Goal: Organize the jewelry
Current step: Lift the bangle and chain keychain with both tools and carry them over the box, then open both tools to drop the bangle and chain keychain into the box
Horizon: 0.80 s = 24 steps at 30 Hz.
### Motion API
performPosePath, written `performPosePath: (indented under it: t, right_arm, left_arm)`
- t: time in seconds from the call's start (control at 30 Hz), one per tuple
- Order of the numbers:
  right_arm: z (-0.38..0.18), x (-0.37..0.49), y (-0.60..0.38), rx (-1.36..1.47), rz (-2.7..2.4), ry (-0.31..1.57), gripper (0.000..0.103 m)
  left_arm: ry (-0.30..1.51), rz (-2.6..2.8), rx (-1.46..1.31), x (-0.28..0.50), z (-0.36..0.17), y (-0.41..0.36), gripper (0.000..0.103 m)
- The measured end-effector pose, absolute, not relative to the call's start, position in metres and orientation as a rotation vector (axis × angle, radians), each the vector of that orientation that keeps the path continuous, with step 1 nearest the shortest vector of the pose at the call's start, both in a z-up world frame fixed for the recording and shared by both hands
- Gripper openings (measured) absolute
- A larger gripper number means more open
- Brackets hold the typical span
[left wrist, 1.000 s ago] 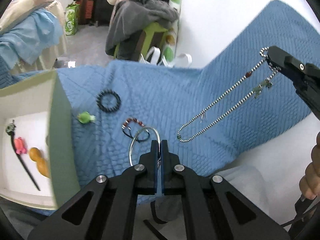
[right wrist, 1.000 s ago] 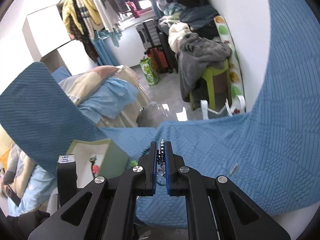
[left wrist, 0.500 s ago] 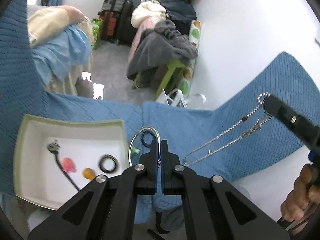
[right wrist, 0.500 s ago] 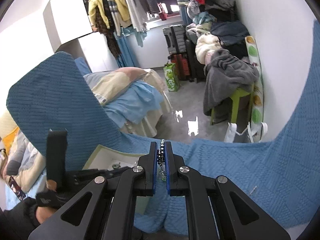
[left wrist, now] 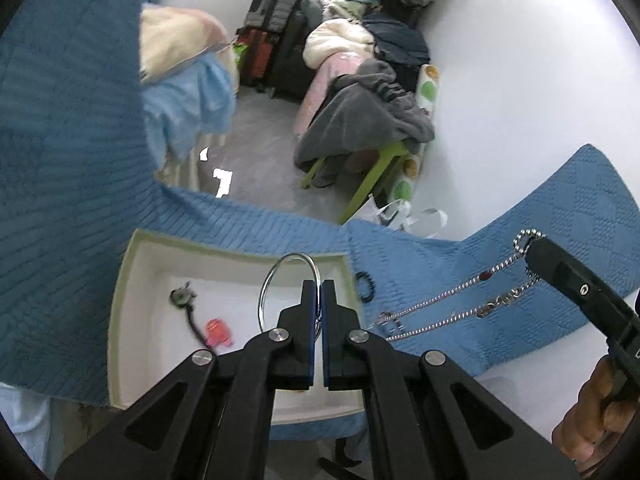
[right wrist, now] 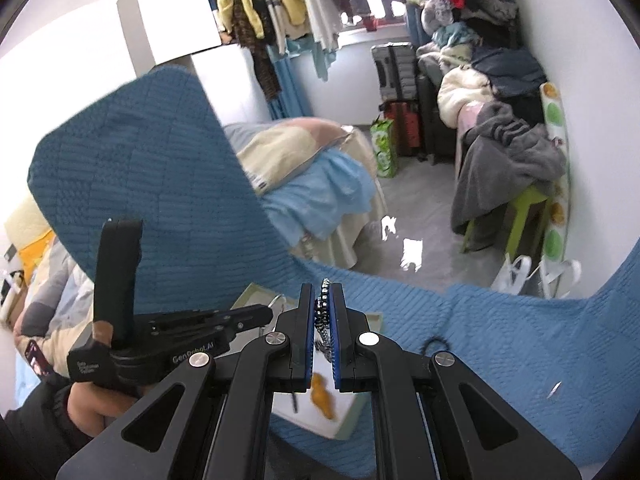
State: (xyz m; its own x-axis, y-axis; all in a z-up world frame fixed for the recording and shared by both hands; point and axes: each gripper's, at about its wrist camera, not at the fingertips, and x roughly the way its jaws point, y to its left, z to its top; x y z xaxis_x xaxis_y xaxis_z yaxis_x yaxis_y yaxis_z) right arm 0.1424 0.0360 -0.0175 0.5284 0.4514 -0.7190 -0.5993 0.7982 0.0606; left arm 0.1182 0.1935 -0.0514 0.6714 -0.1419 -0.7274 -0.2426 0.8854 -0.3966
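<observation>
My left gripper (left wrist: pixel 318 285) is shut on a thin silver bangle (left wrist: pixel 280 276), which hangs over the white box (left wrist: pixel 120 320). In the box lie a dark hair stick (left wrist: pixel 188 312) and a pink piece (left wrist: pixel 218 331). My right gripper (right wrist: pixel 323 286) is shut on a silver bead chain (right wrist: pixel 322 314). In the left wrist view the chain (left wrist: pixel 448 298) dangles in a long loop from the right gripper (left wrist: pixel 534 250) over the blue cloth (left wrist: pixel 420 264). An orange piece (right wrist: pixel 322 395) shows in the box (right wrist: pixel 356 416) beneath the right gripper.
A black bracelet (left wrist: pixel 365 281) lies on the cloth just right of the box. A small silver clip (right wrist: pixel 554 390) sits on the cloth at the right. Beyond the cloth's far edge the floor drops away, with a bed (right wrist: pixel 312 184), suitcases and a green stool (left wrist: pixel 376 176).
Both grippers have travelled left across the cloth with their pieces. The bangle has come up off the cloth and now hangs over the box; the chain has followed behind it.
</observation>
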Motion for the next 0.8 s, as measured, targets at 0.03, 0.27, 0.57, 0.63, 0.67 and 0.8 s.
performPosePath:
  t: [0.03,0.27,0.57,0.63,0.67,0.8]
  right_arm:
    - [-0.024,0.142,0.038,-0.201,0.633,0.805,0.005]
    - [-0.083,0.138,0.044,-0.188,0.617,0.910,0.005]
    - [-0.145,0.139,0.051,-0.202,0.597,1.029,0.005]
    - [-0.145,0.139,0.053,-0.199,0.594,1.025,0.005]
    - [-0.141,0.139,0.053,-0.195,0.598,1.016,0.005]
    - [-0.115,0.141,0.055,-0.182,0.607,0.967,0.005]
  left_arm:
    - [0.852,0.066,-0.497,0.115,-0.059,0.197,0.001]
    - [0.920,0.091,-0.531,0.097,-0.101,0.212,0.001]
    - [0.996,0.109,-0.552,0.087,-0.140,0.218,0.001]
    - [0.998,0.110,-0.559,0.085,-0.142,0.220,0.001]
    - [0.998,0.112,-0.560,0.084,-0.142,0.221,0.001]
    - [0.988,0.108,-0.551,0.086,-0.135,0.221,0.001]
